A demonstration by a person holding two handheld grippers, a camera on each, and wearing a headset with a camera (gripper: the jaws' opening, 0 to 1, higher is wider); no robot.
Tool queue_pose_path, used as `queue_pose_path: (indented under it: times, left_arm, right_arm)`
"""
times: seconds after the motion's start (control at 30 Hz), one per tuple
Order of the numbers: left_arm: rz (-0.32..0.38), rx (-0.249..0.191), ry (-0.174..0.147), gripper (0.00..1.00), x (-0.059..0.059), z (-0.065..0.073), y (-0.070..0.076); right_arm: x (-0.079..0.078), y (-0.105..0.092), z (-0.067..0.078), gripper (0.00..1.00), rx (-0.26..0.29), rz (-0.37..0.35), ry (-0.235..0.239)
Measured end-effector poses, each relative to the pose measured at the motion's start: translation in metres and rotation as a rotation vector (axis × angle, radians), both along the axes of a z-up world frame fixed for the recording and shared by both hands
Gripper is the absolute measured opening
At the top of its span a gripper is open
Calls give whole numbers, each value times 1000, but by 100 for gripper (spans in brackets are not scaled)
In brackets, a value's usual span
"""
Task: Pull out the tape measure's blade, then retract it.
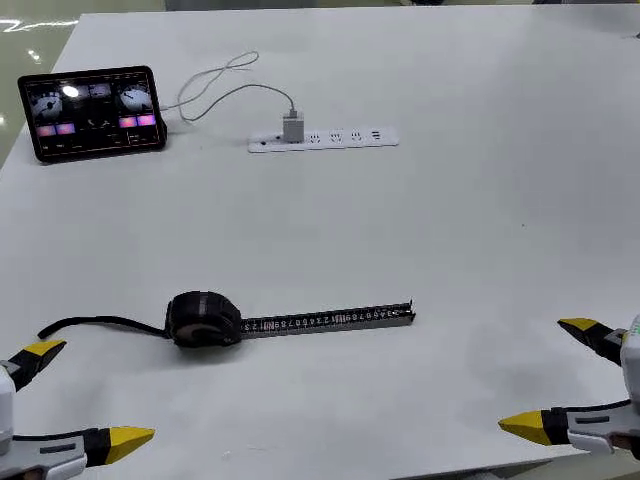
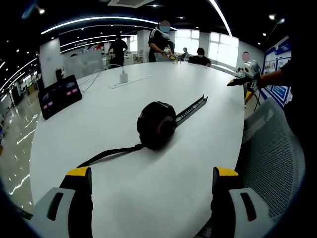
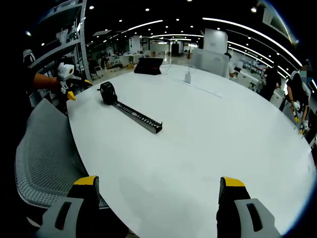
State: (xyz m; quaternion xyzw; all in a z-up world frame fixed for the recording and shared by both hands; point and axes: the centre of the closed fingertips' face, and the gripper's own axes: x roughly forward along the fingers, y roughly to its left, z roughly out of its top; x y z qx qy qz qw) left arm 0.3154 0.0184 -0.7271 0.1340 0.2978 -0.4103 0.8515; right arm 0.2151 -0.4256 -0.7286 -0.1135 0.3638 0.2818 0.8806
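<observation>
Left gripper (image 1: pixel 90 392) gapes — blade (image 1: pixel 325 320) seemingly flat.

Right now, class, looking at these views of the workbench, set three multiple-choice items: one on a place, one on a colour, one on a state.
1. Where does the round black tape measure lie relative to the long white power strip?
A. nearer the person
B. beyond it
C. on top of it

2. What colour are the tips of the left gripper and the right gripper?
A. red
B. yellow
C. green

3. What state is the tape measure's marked metal blade in?
A. fully retracted
B. clamped in a gripper
C. pulled out, flat on the white table

Answers:
1 A: in the head view the tape measure sits close to the grippers and the power strip lies farther off.
2 B: all four tips show yellow.
3 C: the blade stretches from the tape measure across the table, and both open grippers are apart from it.
</observation>
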Motion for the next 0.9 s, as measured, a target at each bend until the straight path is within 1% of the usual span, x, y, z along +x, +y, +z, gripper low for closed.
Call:
queue_pose_path:
  times: [0.17, 0.33, 0.43, 0.53, 0.63, 0.7, 0.77, 0.83, 0.9]
  left_arm:
    - [2, 2, -1, 99, 1, 1, 0]
    - [15, -5, -2, 99, 3, 1, 1]
    - [16, -15, -3, 99, 3, 2, -3]
    - [15, -33, -3, 99, 2, 3, -7]
    - [21, -35, 3, 99, 2, 1, -10]
    - [19, -26, 6, 99, 2, -1, -12]
    - [21, -31, 4, 99, 3, 0, -14]
    - [23, -38, 3, 99, 4, 2, -18]
    - [18, -30, 1, 99, 5, 3, -22]
  right_arm:
    - [1, 0, 1, 99, -5, 12, -2]
    - [2, 2, 3, 99, -13, 30, 5]
    - [3, 3, 3, 99, -14, 41, 5]
    - [8, 4, 3, 99, -16, 52, 6]
    - [12, 6, 5, 99, -19, 64, 0]
    - [13, 6, 6, 99, -25, 75, -1]
    - [15, 6, 7, 99, -18, 77, 1]
    - [15, 6, 5, 99, -27, 82, 7]
    - [17, 8, 4, 99, -27, 89, 7]
